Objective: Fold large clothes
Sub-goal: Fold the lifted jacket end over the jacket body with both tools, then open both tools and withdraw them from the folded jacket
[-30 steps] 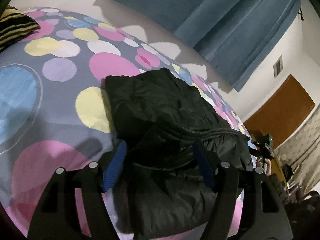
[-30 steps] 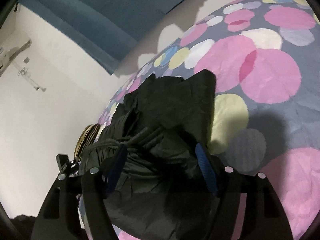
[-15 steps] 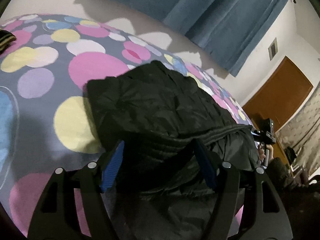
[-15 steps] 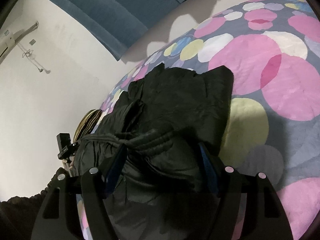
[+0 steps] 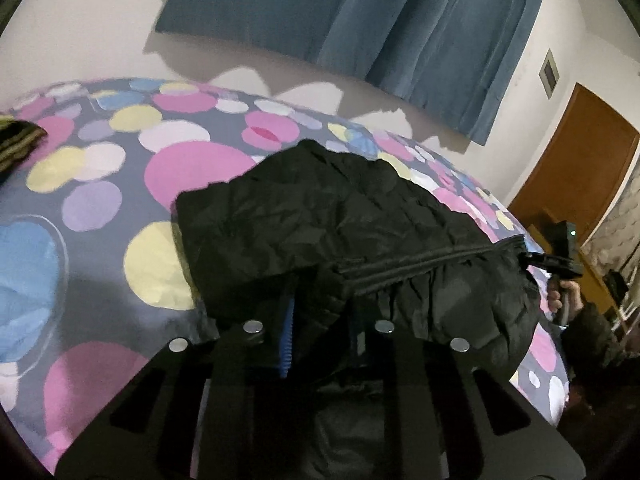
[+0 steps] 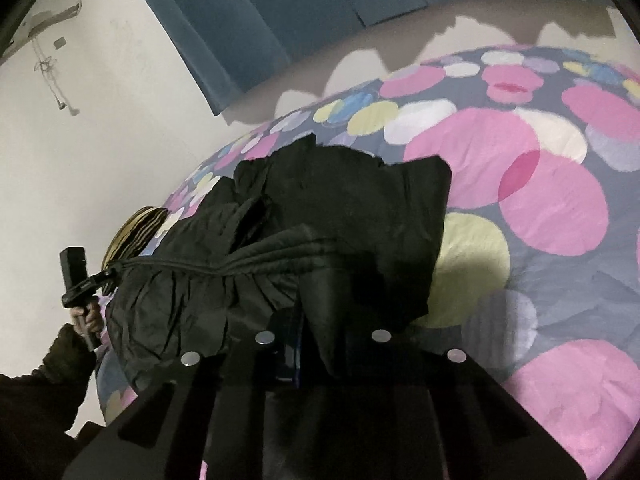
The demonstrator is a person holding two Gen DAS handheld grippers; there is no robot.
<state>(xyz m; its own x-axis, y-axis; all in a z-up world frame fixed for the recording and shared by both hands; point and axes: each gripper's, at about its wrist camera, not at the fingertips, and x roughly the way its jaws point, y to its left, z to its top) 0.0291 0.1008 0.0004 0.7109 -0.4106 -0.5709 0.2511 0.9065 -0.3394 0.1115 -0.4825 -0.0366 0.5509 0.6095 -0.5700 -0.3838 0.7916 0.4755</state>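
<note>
Gripping the black jacket [image 5: 340, 220] at both ends on the dotted bedspread [image 5: 92, 200].
Blue curtains [image 5: 400, 20] hang behind; a wooden door [image 5: 572, 160] sits right. Left tool [image 5: 320, 328] and right tool [image 6: 324, 340] both clamp jacket fabric, lying low over the bed's near edge.

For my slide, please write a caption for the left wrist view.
Left gripper shut on the near hem of a black jacket lying on a polka-dot bedspread.

Black puffy quilted jacket [image 5: 360, 240]; grey bedsheet [image 5: 100, 288] dotted pink, yellow, blue (lilac too); teal-blue curtain [image 5: 400, 20].
</note>
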